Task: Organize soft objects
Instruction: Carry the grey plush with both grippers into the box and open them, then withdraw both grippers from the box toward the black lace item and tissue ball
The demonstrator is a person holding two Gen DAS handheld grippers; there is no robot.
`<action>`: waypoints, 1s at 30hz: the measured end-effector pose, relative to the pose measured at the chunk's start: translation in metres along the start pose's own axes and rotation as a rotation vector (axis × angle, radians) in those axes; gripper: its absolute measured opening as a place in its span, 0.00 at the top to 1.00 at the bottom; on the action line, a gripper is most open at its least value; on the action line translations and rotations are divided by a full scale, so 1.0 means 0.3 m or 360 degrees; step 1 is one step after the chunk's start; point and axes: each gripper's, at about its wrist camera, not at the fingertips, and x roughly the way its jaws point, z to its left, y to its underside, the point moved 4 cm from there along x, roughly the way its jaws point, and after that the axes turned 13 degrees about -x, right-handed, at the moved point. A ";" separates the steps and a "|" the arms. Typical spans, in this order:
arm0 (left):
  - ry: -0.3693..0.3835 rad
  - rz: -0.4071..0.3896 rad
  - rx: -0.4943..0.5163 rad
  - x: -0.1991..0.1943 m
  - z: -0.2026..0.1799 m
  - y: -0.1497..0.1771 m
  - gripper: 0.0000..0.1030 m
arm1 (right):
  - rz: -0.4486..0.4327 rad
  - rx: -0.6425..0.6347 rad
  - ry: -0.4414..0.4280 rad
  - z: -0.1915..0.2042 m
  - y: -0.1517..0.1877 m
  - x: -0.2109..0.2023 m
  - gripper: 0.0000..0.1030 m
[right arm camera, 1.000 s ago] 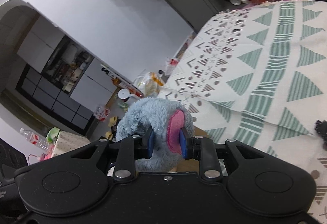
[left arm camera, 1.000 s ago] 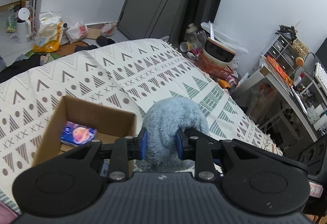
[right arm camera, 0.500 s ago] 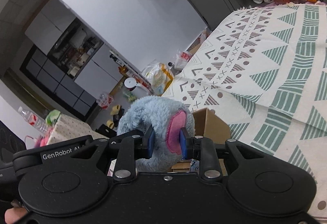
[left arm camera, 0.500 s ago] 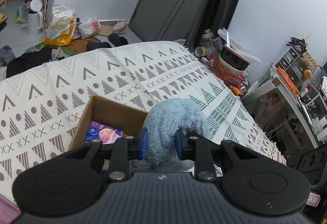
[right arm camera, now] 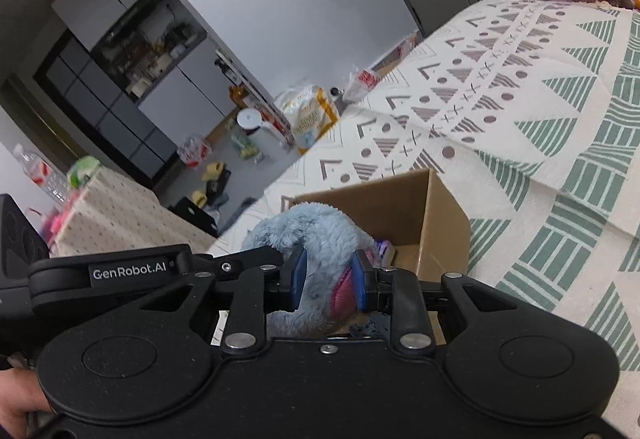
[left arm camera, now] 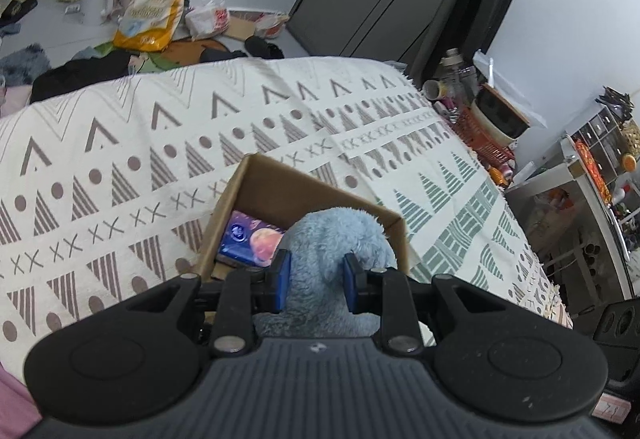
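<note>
Fabric with a zigzag and triangle print, the bed cover [left arm camera: 120,143], fills the left of the left wrist view and carries an open cardboard box [left arm camera: 276,183] near its middle. Inside the box, toward its left wall, lies a flat packet with a planet print [left arm camera: 250,239]. Just right of that packet the left tool [left arm camera: 316,281] is clamped on the blue plush toy [left arm camera: 340,235], its blue pads pressed into the fur on both sides, with the toy hanging over the right half of the box opening. In the right wrist view the other tool's arm, marked with a brand name, sits at the left; to its right the right tool [right arm camera: 330,281] is also clamped on the same toy, one pad against blue fur and the other against a pink patch [right arm camera: 342,293]. The box's far wall [right arm camera: 404,199] rises behind the toy, and green-striped cover spreads out to the right.

The toy appears to be held above the box rather than resting in it, so the placement looks unfinished. The main risk is an uneven release: if one tool lets go first, the soft body may swing and drape over the near right corner instead of dropping inside. Fur could also snag on a pad and lift the light box, or the toy could land on the packet and sit proud of the rim.
</note>
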 end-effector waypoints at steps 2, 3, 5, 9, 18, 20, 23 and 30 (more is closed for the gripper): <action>-0.0020 0.0007 -0.0003 0.013 0.015 -0.003 0.75 | 0.0033 -0.0007 0.0011 0.006 0.008 0.021 0.75; -0.0037 0.0005 0.0003 0.019 0.021 -0.005 0.75 | 0.0042 -0.0014 0.0013 0.010 0.011 0.027 0.75; -0.0074 -0.0009 0.0024 0.029 0.026 -0.010 0.73 | 0.0061 -0.0032 0.0022 0.020 0.013 0.035 0.75; -0.0100 -0.0025 0.0032 0.029 0.024 -0.018 0.69 | 0.0094 -0.0065 0.0061 0.026 0.012 0.038 0.74; -0.0164 -0.0089 0.0102 -0.002 -0.014 -0.010 0.51 | 0.0064 -0.0060 0.0125 0.025 -0.011 -0.031 0.61; -0.0188 -0.0097 0.0119 -0.010 -0.026 -0.003 0.50 | 0.0045 -0.0058 0.0165 0.023 -0.017 -0.060 0.51; -0.0214 -0.0114 0.0137 -0.024 -0.048 0.008 0.49 | 0.0042 -0.0055 0.0207 0.009 -0.023 -0.084 0.47; -0.0245 -0.0152 0.0181 -0.044 -0.122 0.045 0.38 | 0.0063 -0.0005 0.0340 -0.054 -0.027 -0.164 0.30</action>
